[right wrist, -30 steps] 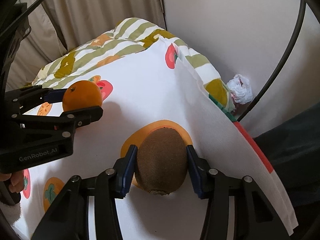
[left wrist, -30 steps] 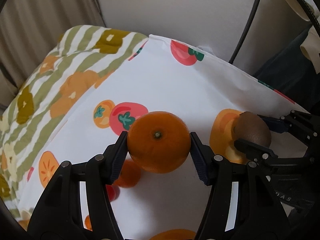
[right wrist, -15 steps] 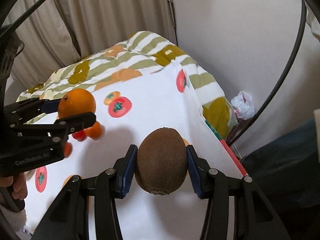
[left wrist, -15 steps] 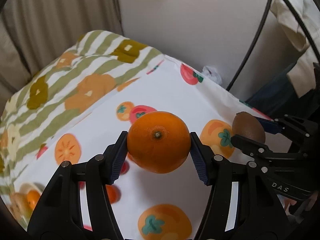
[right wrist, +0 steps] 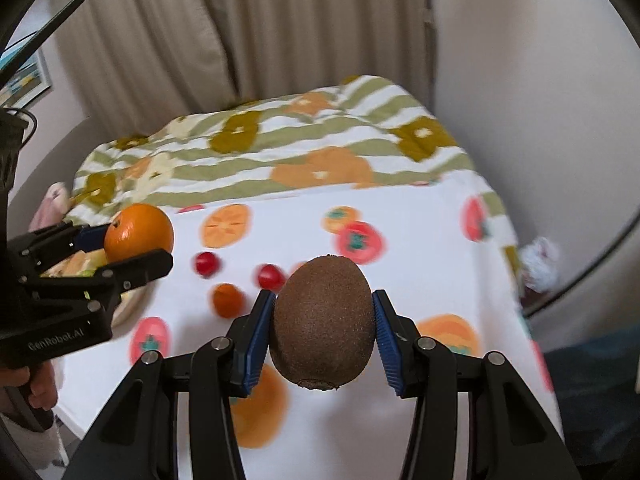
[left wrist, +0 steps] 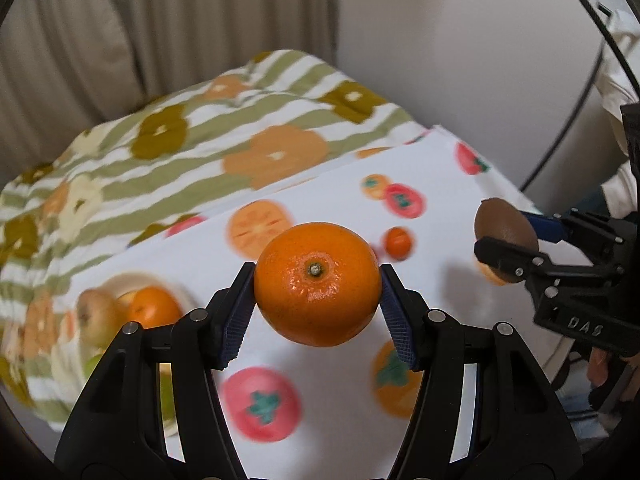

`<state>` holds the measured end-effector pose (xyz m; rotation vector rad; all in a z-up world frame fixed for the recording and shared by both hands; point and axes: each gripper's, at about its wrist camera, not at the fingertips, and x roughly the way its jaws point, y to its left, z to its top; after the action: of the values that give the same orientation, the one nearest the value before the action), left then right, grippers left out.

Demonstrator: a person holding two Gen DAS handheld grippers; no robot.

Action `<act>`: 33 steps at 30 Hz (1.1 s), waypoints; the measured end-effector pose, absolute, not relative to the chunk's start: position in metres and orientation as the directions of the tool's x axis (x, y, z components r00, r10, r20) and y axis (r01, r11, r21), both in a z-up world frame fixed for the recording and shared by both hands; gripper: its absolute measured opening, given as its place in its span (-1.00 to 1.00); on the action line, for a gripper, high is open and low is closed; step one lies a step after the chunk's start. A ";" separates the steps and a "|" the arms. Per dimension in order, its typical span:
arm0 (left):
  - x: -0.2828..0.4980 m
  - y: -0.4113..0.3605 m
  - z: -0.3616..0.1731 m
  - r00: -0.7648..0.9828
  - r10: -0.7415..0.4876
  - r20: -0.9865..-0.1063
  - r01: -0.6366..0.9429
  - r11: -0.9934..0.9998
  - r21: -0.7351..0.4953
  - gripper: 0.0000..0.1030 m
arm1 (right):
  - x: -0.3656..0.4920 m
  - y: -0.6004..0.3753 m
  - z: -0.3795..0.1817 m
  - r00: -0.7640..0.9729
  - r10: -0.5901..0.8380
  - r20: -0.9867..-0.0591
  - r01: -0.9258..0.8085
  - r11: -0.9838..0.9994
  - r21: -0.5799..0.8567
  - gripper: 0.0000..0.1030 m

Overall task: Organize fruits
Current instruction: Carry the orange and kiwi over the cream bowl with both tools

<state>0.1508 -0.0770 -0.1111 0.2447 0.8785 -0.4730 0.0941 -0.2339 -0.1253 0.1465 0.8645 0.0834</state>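
the left gripper clamps an orange above a fruit-print tablecloth. the right gripper clamps a kiwi in the air. a plate of fruit sits at the cloth's left, a small tangerine and two red fruits lie nearby.

Glossy dimpled orange, fuzzy kiwi

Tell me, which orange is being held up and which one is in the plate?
The big orange with the stem showing is clamped in the left gripper. The other orange sits in the plate beside pale fruit.
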 end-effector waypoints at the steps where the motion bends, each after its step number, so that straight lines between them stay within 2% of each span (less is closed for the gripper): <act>1: 0.152 -0.064 -0.112 0.551 -0.280 -0.786 0.471 0.882 0.017 0.25 | 0.097 -0.228 -0.126 0.645 0.146 -0.751 -0.028 0.985 0.168 -0.13; 15: 0.173 0.066 -0.139 0.572 -0.116 -0.812 0.267 0.962 0.050 0.25 | 0.140 -0.108 -0.134 0.577 0.321 -0.751 -0.241 0.946 0.219 -0.13; 22: 0.190 0.083 -0.163 0.559 -0.100 -0.823 0.303 0.949 0.090 0.25 | 0.152 -0.071 -0.145 0.555 0.336 -0.761 -0.253 0.940 0.231 -0.13; 33: 0.188 0.059 -0.183 0.525 -0.148 -0.838 0.413 0.905 0.099 0.26 | 0.162 -0.064 -0.158 0.546 0.294 -0.785 -0.201 0.955 0.218 -0.13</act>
<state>0.1880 0.0587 -0.1828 0.3034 0.9634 -0.3418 0.1617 -0.0642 -0.1581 0.1059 0.9495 0.2943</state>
